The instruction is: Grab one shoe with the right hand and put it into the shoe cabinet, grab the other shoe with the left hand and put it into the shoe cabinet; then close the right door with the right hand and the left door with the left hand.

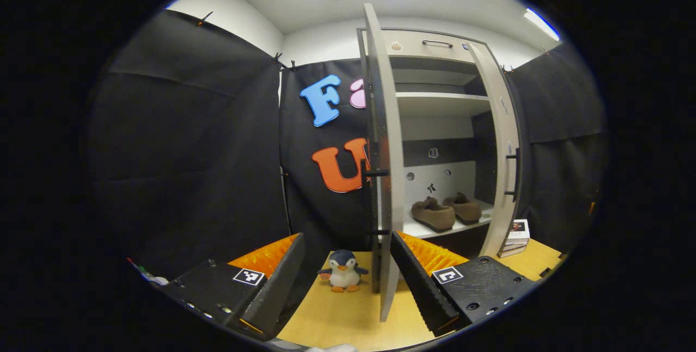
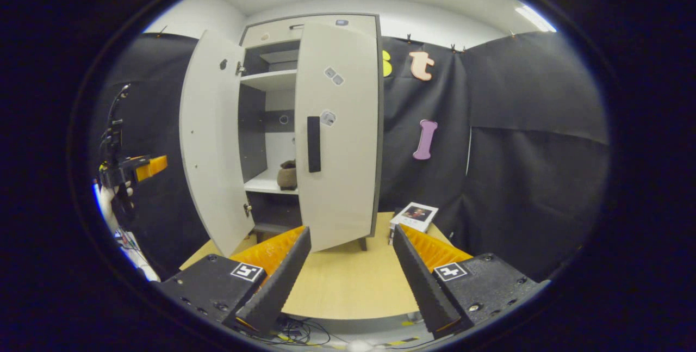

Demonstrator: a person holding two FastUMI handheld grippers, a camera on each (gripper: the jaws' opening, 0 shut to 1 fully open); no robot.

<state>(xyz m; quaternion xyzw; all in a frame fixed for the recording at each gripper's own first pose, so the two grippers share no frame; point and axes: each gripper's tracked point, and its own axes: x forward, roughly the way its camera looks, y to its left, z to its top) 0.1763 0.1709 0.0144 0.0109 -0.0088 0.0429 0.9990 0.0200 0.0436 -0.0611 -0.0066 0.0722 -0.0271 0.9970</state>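
Note:
Two brown shoes (image 1: 446, 212) sit side by side on the lower shelf of the white shoe cabinet (image 1: 443, 104). One shoe (image 2: 287, 175) peeks past the door in the right gripper view. The left door (image 1: 385, 161) stands open, edge-on, just ahead of my open left gripper (image 1: 348, 281). The right door (image 2: 336, 134) is swung partly across the opening, its dark handle (image 2: 314, 144) facing my open right gripper (image 2: 350, 273), which hangs back over the table edge. Far left in the right gripper view, a hand holds the left gripper (image 2: 142, 168).
A penguin plush (image 1: 343, 271) stands on the wooden table (image 1: 348, 314) by the left door's foot. A small stack of books (image 2: 414, 216) lies right of the cabinet. Black cloth walls close in both sides. Cables trail below the table's front edge (image 2: 296, 334).

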